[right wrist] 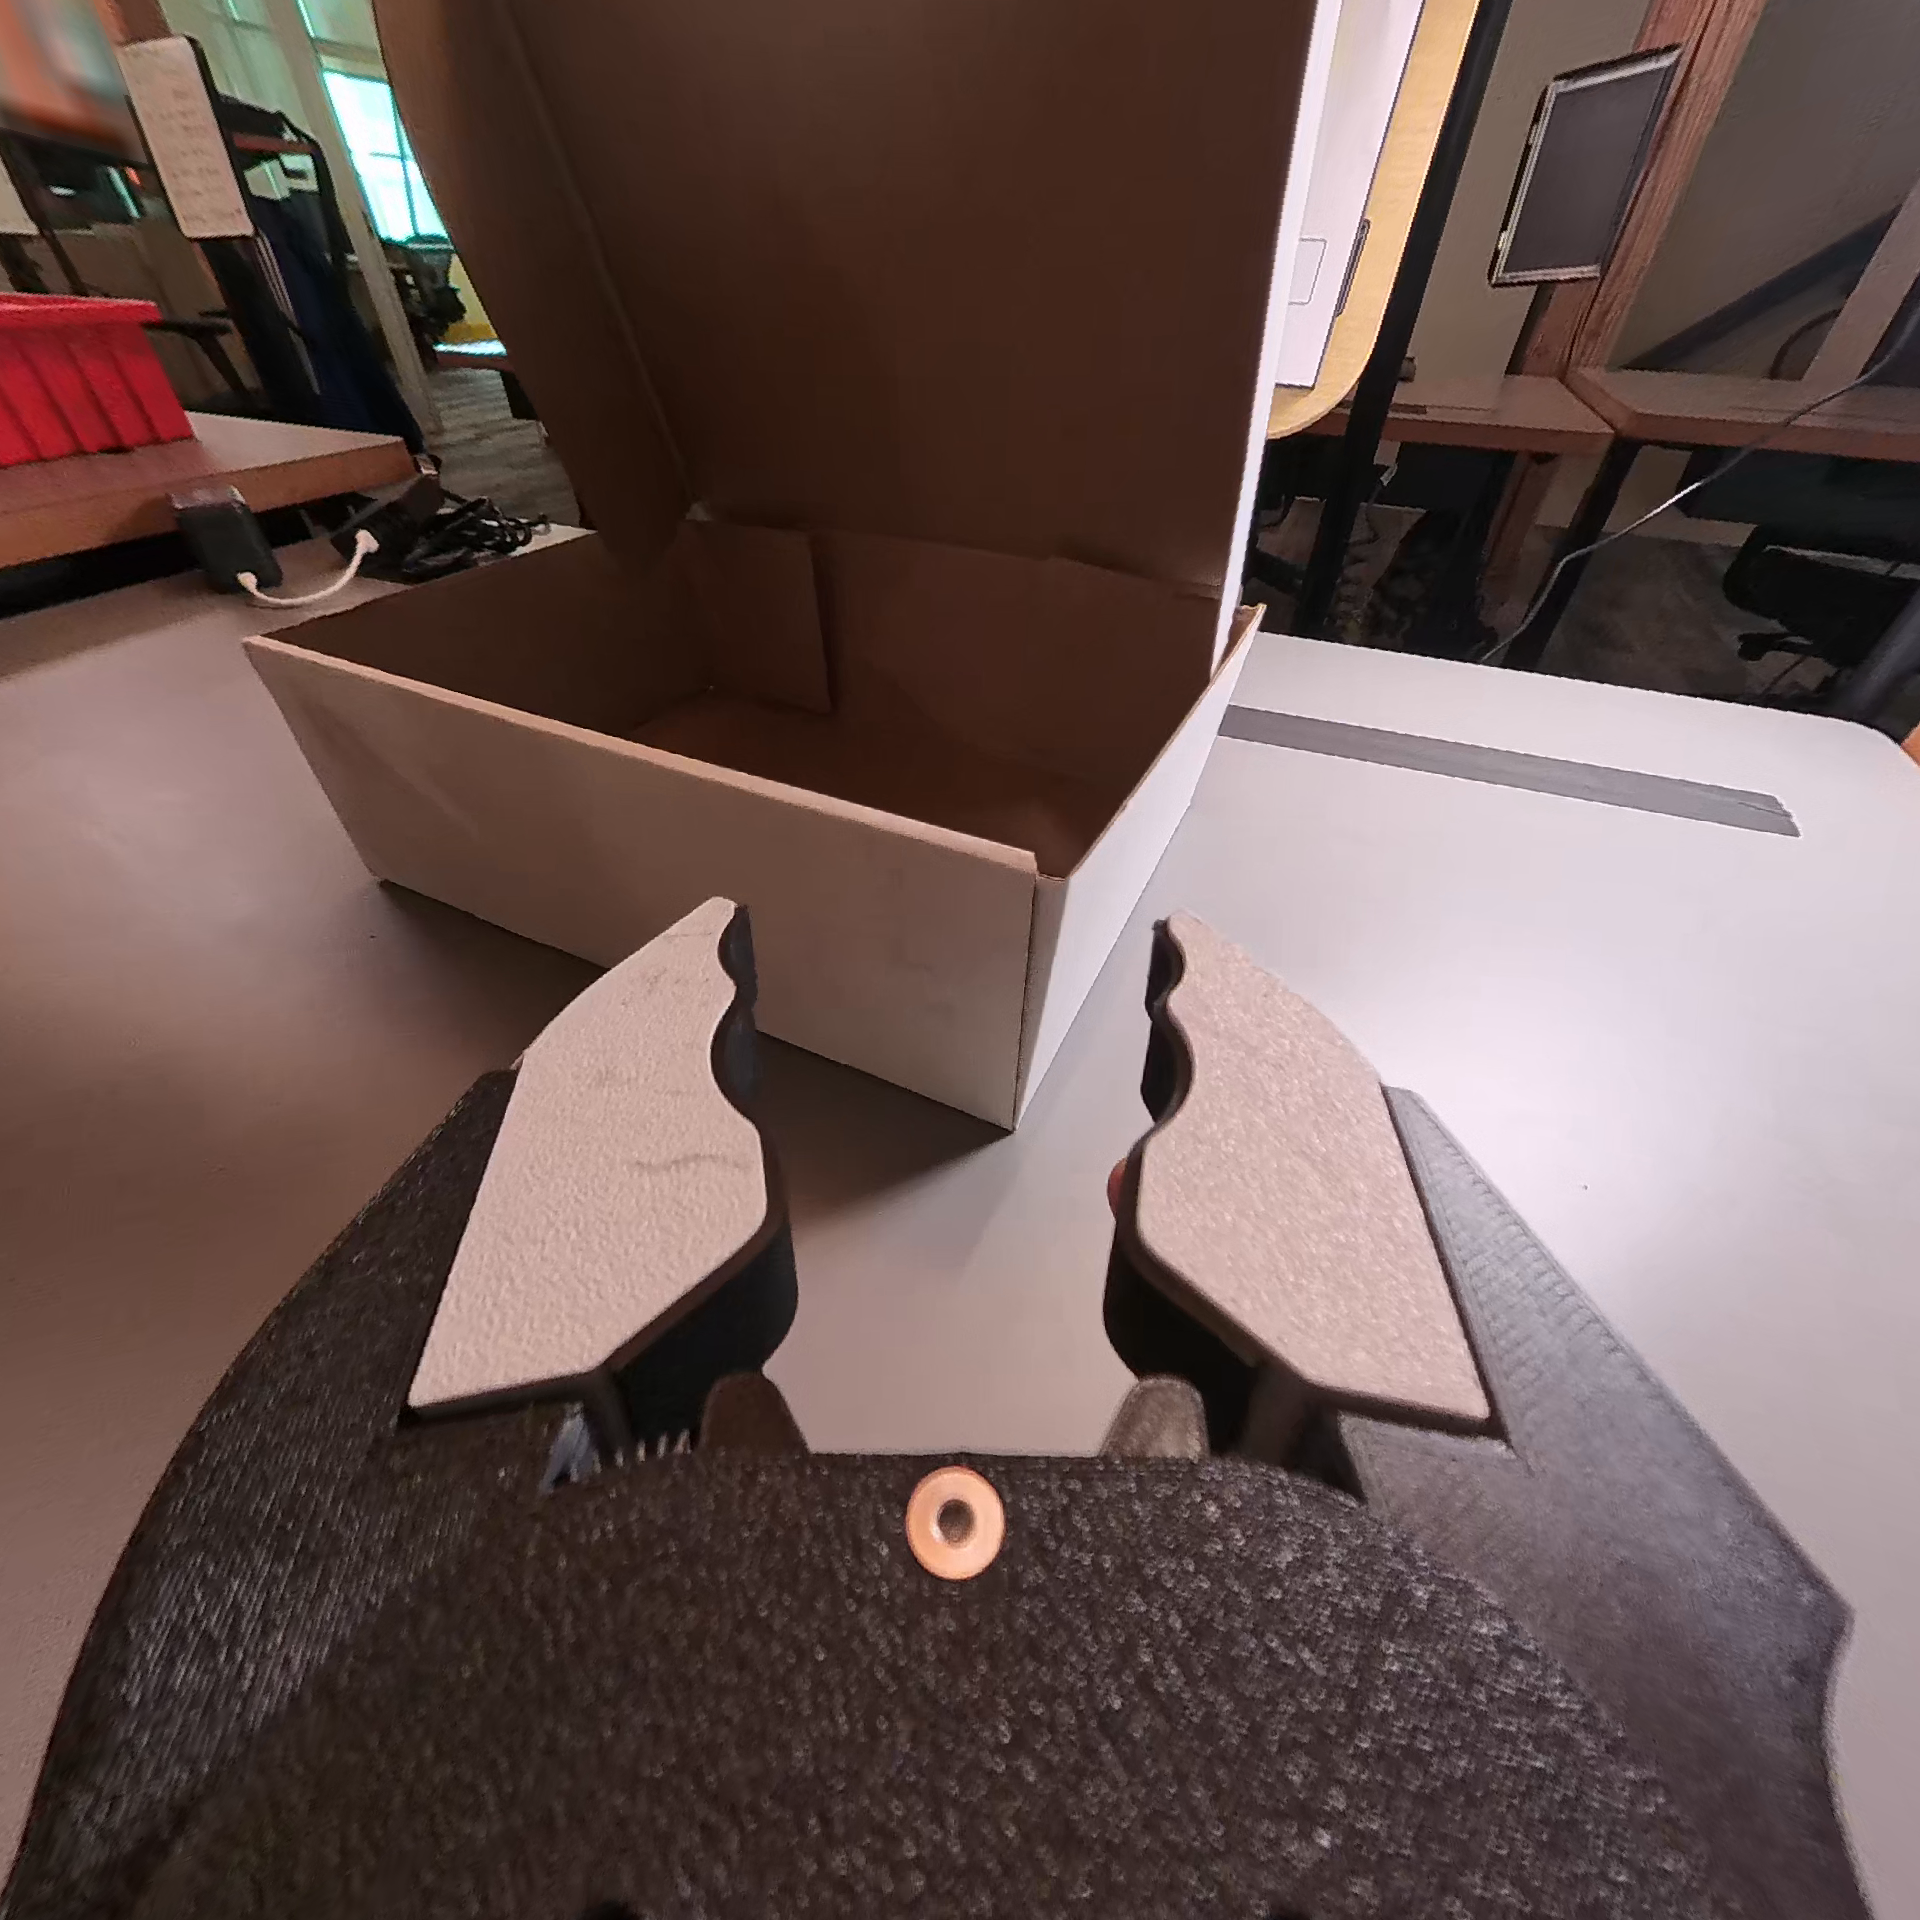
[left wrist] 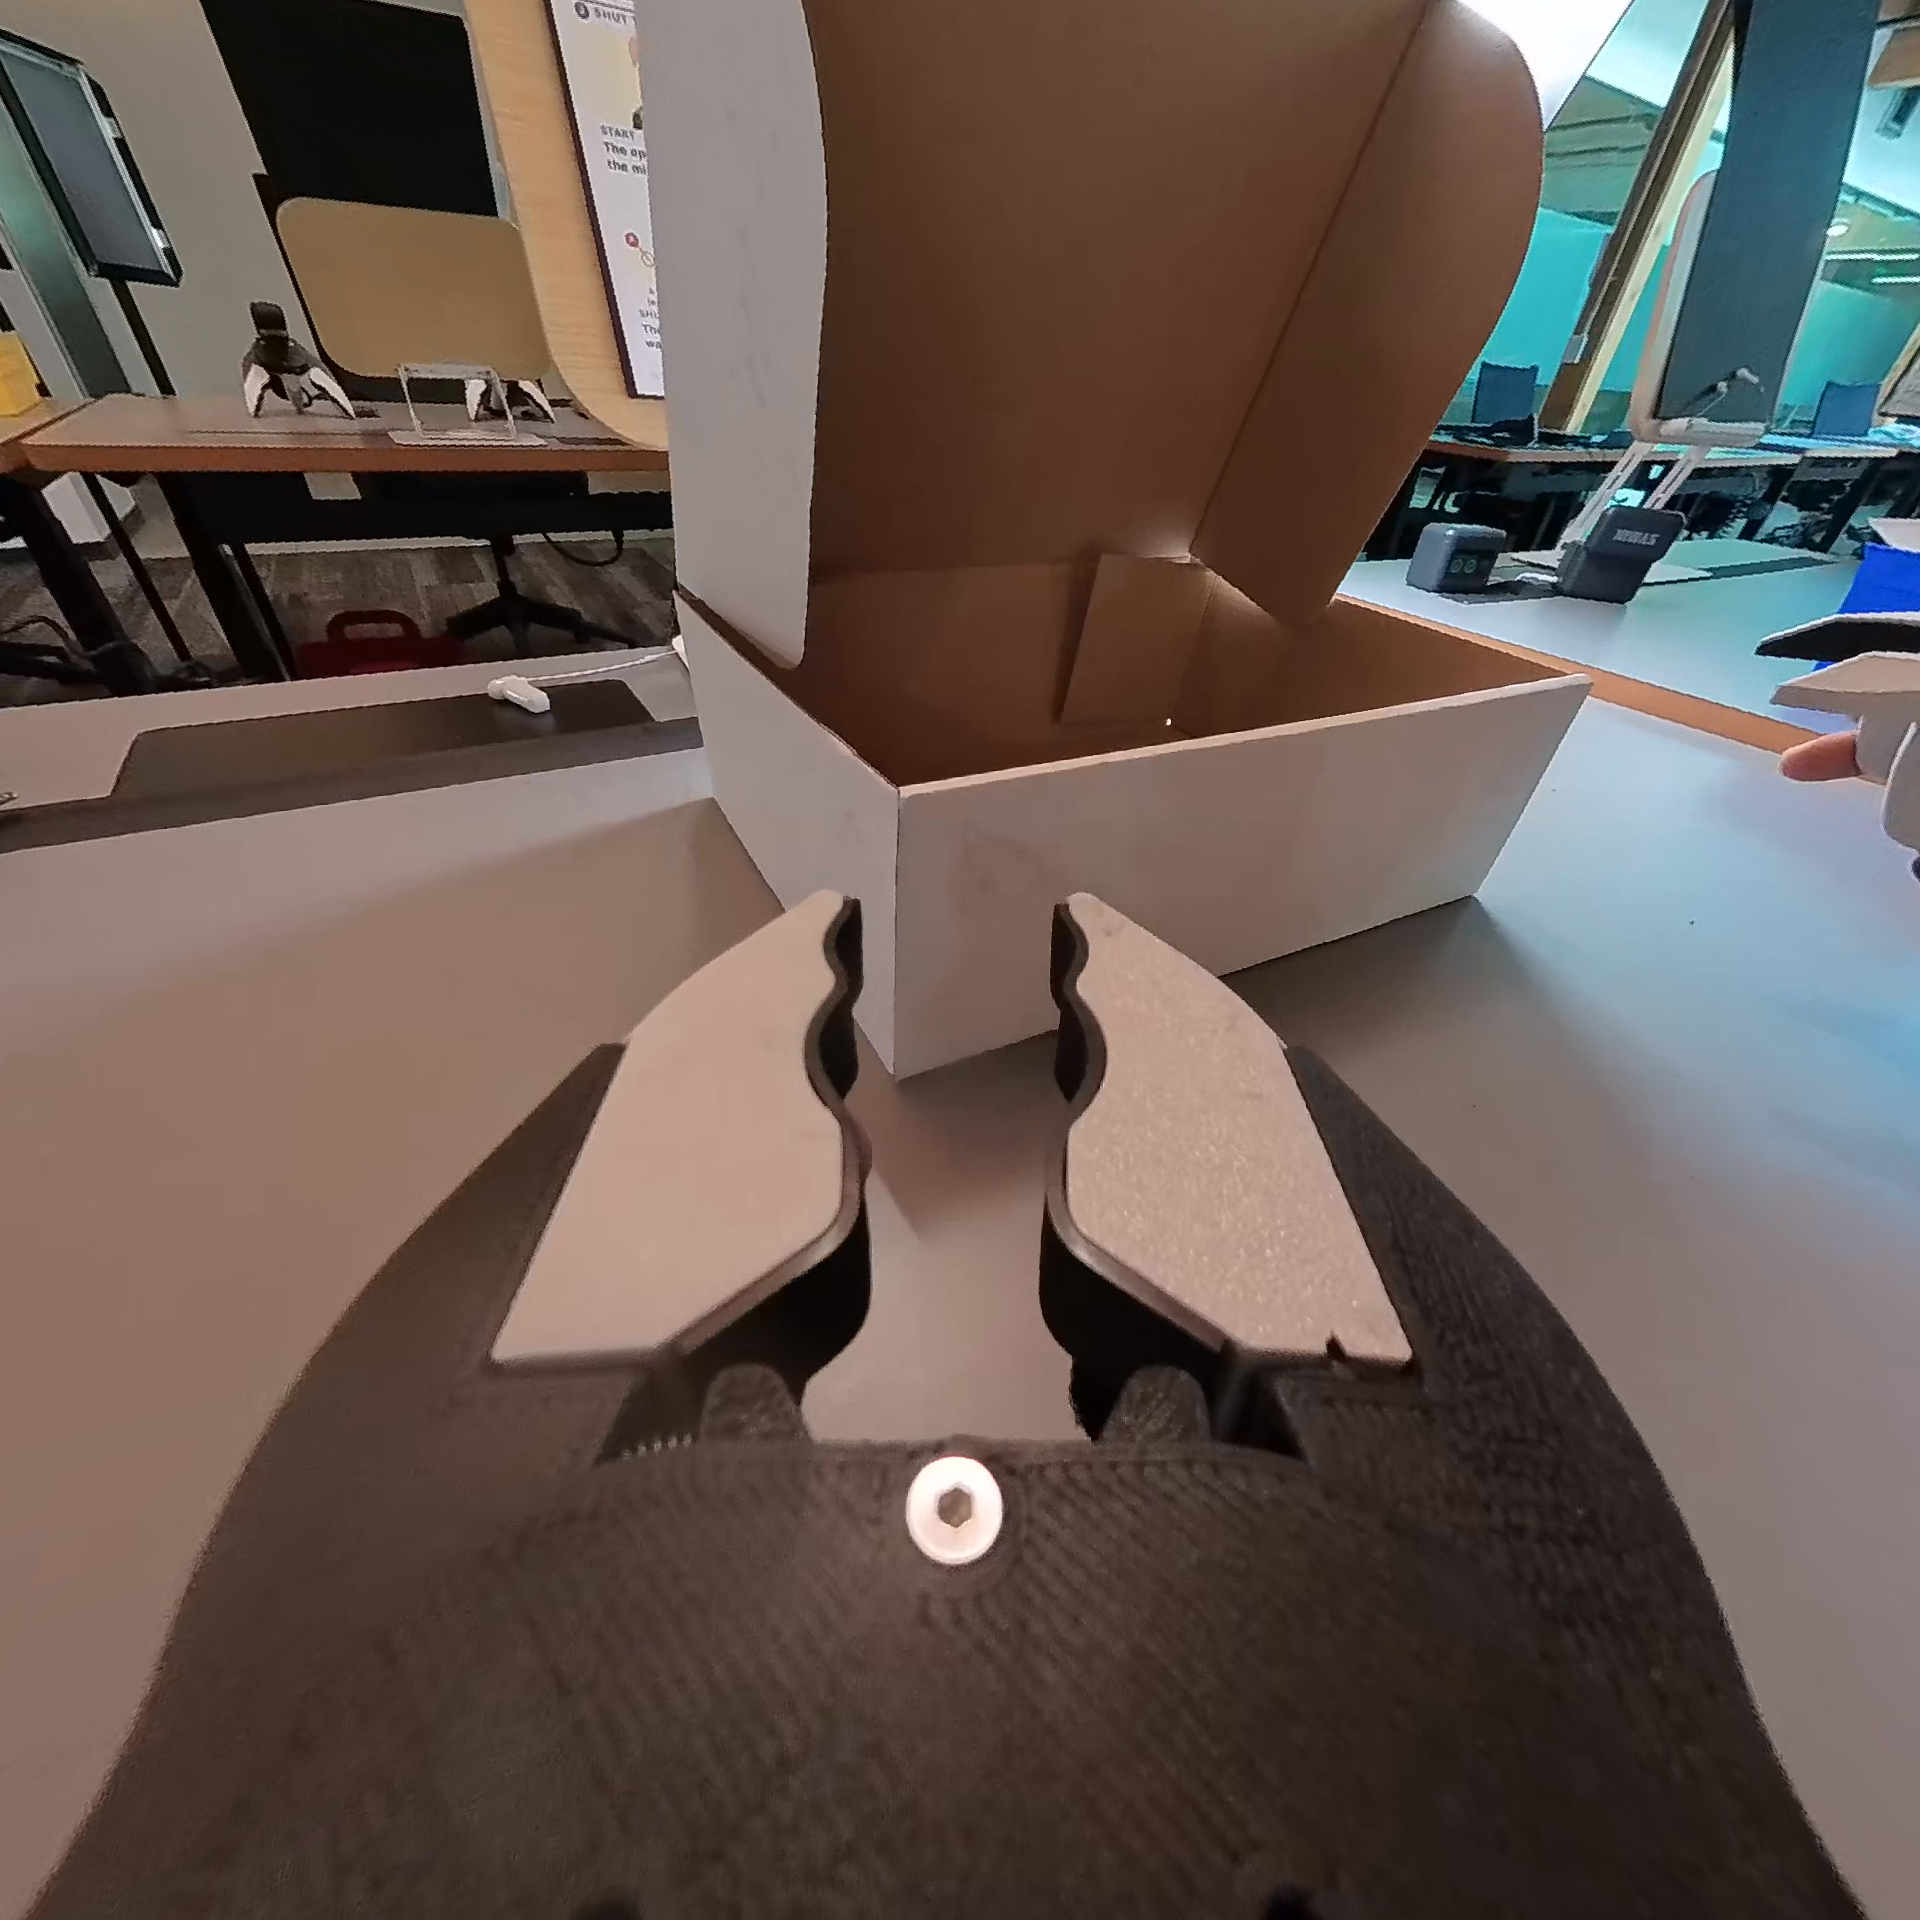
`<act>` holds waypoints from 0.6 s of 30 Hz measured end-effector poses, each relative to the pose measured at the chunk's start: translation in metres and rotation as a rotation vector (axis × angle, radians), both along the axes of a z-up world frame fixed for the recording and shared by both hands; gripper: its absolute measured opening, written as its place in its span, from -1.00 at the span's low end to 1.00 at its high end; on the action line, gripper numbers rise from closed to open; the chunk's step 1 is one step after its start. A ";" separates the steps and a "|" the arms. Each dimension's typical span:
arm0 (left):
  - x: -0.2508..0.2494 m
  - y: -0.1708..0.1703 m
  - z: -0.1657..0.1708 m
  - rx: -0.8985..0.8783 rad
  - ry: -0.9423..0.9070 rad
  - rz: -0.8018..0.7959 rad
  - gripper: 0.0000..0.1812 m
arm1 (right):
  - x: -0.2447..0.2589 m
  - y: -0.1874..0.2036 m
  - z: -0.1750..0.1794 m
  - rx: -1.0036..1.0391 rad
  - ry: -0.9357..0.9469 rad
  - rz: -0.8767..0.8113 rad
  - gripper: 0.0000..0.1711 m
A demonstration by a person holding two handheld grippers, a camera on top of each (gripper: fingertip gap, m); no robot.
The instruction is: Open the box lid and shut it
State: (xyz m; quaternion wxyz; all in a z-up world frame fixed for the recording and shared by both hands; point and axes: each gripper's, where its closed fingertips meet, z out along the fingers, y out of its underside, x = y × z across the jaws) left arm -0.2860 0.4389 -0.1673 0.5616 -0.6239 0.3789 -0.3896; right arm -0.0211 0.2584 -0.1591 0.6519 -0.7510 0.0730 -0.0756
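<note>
Lid point(left wrist: 1091, 312) stands open on the cardboard box point(left wrist: 1195, 862), shutting remains; my left gripper point(left wrist: 956, 987) and right gripper point(right wrist: 951, 997) have jaws spread, empty.

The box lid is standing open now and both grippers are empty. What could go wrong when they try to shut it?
1. The lid stands about upright; a push could slide the light, seemingly empty box over the smooth table.
2. Its side flaps may catch outside the walls instead of tucking in.
3. The left gripper and right gripper sit low at the front corners, far from the lid.
</note>
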 end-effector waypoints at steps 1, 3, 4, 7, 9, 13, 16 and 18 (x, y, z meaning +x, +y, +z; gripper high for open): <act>0.000 -0.001 0.000 -0.001 0.001 -0.002 -0.61 | -0.001 0.000 -0.001 -0.002 0.000 0.004 -0.16; 0.000 -0.001 0.001 0.005 -0.001 0.002 -0.62 | -0.002 0.000 -0.001 -0.001 0.004 0.008 -0.16; 0.000 -0.001 0.001 0.007 0.000 0.003 -0.62 | -0.003 0.000 -0.002 0.001 0.004 0.009 -0.17; 0.002 -0.002 0.001 0.004 -0.003 -0.002 -0.62 | -0.004 0.001 -0.001 0.001 0.011 0.019 -0.20; 0.002 -0.003 -0.002 0.001 0.004 -0.004 -0.62 | -0.006 0.001 0.000 0.013 0.008 0.025 -0.28; 0.002 -0.001 0.001 0.006 -0.002 0.003 -0.62 | -0.002 0.001 -0.001 0.006 0.005 0.001 -0.25; 0.004 -0.002 -0.002 0.002 0.004 0.001 -0.62 | 0.000 -0.001 0.002 0.029 0.014 -0.007 -0.26; 0.004 -0.001 -0.004 0.001 0.011 0.003 -0.62 | 0.002 -0.001 -0.001 0.017 0.012 -0.011 -0.26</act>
